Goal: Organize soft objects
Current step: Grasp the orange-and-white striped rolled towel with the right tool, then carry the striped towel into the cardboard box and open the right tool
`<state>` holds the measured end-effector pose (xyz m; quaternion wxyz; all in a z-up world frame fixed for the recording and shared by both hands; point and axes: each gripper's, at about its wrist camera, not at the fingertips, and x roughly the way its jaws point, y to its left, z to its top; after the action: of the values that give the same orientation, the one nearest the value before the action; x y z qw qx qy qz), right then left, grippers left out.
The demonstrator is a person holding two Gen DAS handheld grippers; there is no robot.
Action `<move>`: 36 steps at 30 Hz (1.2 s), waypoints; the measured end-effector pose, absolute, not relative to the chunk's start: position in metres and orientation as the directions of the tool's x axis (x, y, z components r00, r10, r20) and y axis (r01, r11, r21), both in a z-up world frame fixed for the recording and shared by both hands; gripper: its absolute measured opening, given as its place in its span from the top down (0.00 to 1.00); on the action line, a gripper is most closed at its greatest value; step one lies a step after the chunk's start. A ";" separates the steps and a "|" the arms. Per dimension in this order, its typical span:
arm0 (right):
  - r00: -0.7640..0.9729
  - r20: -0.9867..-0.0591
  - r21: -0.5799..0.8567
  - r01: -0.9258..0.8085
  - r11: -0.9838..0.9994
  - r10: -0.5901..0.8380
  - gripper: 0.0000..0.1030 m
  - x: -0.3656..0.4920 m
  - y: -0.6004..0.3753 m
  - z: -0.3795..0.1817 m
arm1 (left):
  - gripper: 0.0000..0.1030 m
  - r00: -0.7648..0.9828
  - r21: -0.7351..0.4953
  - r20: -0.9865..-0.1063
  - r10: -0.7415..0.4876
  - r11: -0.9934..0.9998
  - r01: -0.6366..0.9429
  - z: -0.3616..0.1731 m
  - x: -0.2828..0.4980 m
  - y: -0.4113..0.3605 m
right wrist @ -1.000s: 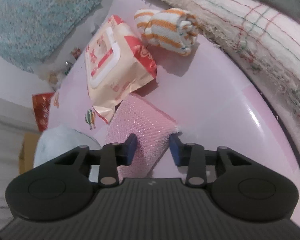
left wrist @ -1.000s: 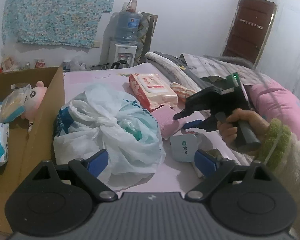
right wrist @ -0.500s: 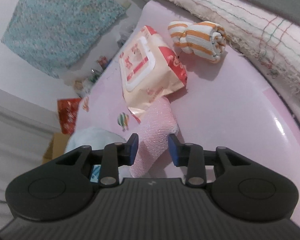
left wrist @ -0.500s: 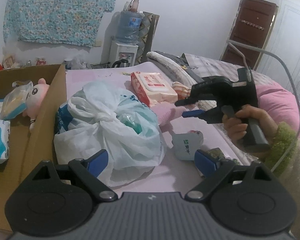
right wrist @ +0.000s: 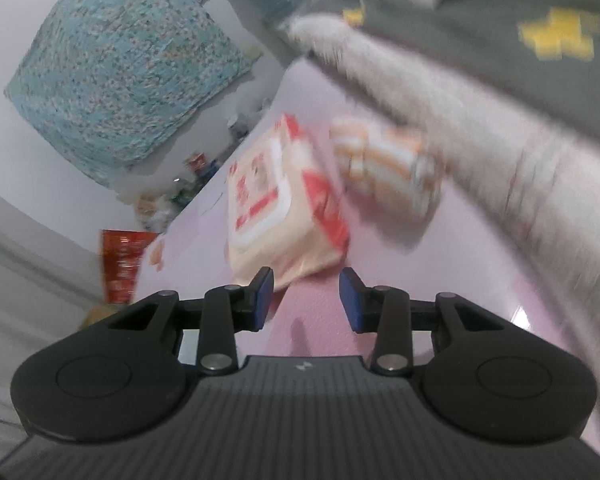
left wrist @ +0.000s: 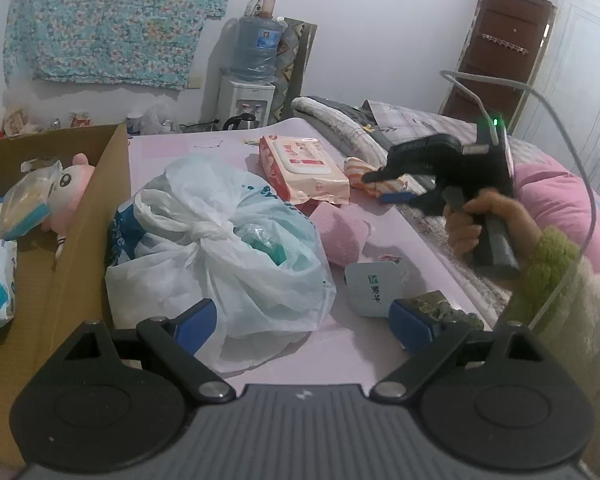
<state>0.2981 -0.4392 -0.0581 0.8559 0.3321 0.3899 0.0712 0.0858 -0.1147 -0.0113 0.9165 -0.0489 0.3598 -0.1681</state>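
Our right tool (right wrist: 306,300), open and empty, should square up over what looks like the striped sock roll (right wrist: 388,172) before closing; left tool (left wrist: 300,320) waits wide.

Ahead of my left gripper (left wrist: 300,322) the knotted plastic bag (left wrist: 220,248) fills the lane, hard against the cardboard box wall (left wrist: 100,216); bare pink tabletop (right wrist: 440,280) lies open before my right gripper (right wrist: 306,300), hemmed by the wipes pack (right wrist: 276,208), striped roll (right wrist: 388,172) and blanket edge (right wrist: 500,184).

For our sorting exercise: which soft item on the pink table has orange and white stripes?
The rolled cloth, beside the wipes pack near the blankets. The sponge is plain pink; the bag is white.
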 end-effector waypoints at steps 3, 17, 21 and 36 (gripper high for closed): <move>0.712 -0.643 0.478 0.085 0.874 0.282 0.49 0.314 -0.439 -0.036 | 0.09 0.683 -0.199 -0.648 -0.336 0.941 0.274 -0.010 0.087 -0.113; 0.542 -0.841 0.017 0.014 1.000 0.007 0.58 0.392 -0.425 -0.061 | 0.09 0.711 -0.147 -0.642 -0.288 0.956 0.254 0.009 0.078 -0.088; 0.572 -0.816 0.171 0.105 0.980 0.081 0.60 0.376 -0.452 -0.046 | 0.09 0.728 -0.144 -0.625 -0.281 0.958 0.247 0.016 0.070 -0.076; 0.482 -0.518 0.709 -0.220 0.670 0.707 0.60 0.265 -0.303 0.077 | 0.08 0.816 -0.185 -0.555 -0.161 0.980 0.068 0.038 0.019 0.010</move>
<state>0.2652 -0.3026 0.0772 0.8107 0.2889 0.4215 0.2856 0.0195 0.0099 0.0380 0.9496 -0.0782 0.2974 -0.0605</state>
